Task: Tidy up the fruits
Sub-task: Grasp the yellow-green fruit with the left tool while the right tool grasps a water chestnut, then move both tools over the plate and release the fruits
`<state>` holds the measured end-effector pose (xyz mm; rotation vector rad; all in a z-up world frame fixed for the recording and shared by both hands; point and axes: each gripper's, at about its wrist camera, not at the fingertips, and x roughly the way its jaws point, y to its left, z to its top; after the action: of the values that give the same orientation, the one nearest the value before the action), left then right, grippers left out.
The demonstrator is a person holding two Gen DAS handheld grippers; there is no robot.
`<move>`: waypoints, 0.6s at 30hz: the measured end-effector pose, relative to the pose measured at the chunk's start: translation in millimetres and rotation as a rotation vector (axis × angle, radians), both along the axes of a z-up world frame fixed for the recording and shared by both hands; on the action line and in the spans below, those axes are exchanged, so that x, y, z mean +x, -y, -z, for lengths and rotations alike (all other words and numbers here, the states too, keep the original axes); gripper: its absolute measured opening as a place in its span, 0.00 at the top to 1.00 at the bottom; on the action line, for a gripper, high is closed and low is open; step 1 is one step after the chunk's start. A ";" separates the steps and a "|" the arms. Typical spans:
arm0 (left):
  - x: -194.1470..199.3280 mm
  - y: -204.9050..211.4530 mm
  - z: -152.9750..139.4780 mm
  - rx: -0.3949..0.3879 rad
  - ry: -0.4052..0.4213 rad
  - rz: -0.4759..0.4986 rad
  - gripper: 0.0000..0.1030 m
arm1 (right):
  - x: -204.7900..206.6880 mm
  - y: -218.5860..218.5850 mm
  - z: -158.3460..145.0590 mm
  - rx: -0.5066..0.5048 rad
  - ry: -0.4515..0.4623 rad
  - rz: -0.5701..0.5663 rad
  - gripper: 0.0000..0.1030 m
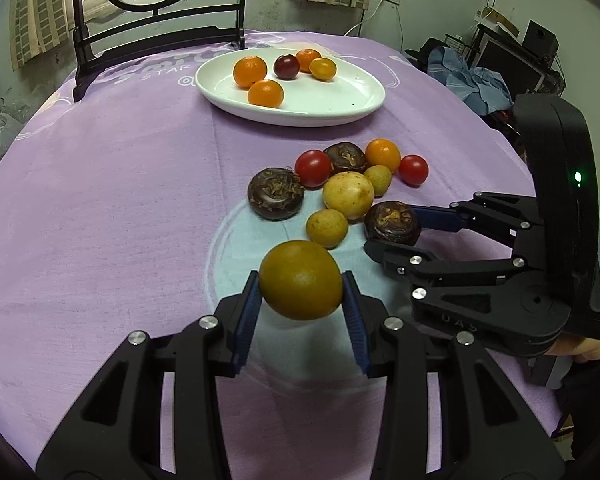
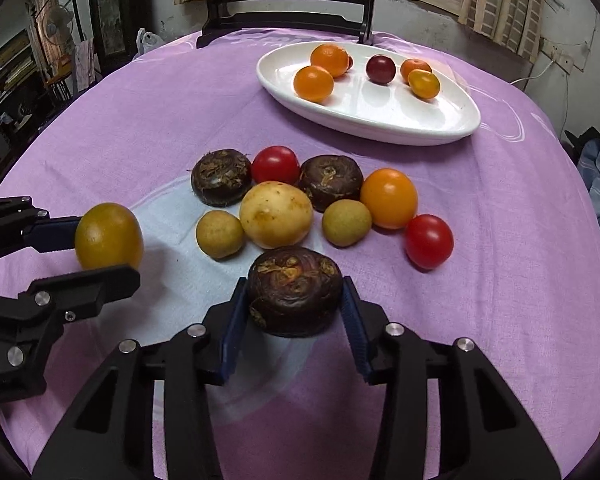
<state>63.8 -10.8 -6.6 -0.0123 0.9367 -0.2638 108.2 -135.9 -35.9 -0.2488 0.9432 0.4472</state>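
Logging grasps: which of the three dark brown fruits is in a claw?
The nearest dark brown fruit, between the right claw fingers; the other two lie free beside the red tomato.

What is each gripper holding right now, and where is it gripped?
The left gripper clamps the yellow-brown fruit by its sides. The right gripper brackets the dark water chestnut at its sides.

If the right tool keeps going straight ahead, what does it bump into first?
Probably the big pale yellow fruit. The right tool already grips a dark brown fruit, and the yellow one sits just beyond it in the pile. Depth is hard to judge, so it might pass over it.
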 end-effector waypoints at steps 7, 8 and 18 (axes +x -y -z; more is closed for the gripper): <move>3.8 1.6 -15.6 0.023 0.027 0.010 0.60 | -16.3 32.6 -34.9 0.097 0.077 0.014 0.56; 5.9 3.1 -20.4 0.025 0.035 0.012 0.60 | -17.4 39.2 -43.7 0.114 0.097 0.022 0.56; 66.3 25.7 -62.5 0.049 0.116 0.011 0.60 | 20.9 70.8 -88.4 0.196 0.218 0.093 0.56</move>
<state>130.1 -36.6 55.9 0.0529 0.8275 -0.2495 129.1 -206.7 52.5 -0.0732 0.6888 0.4149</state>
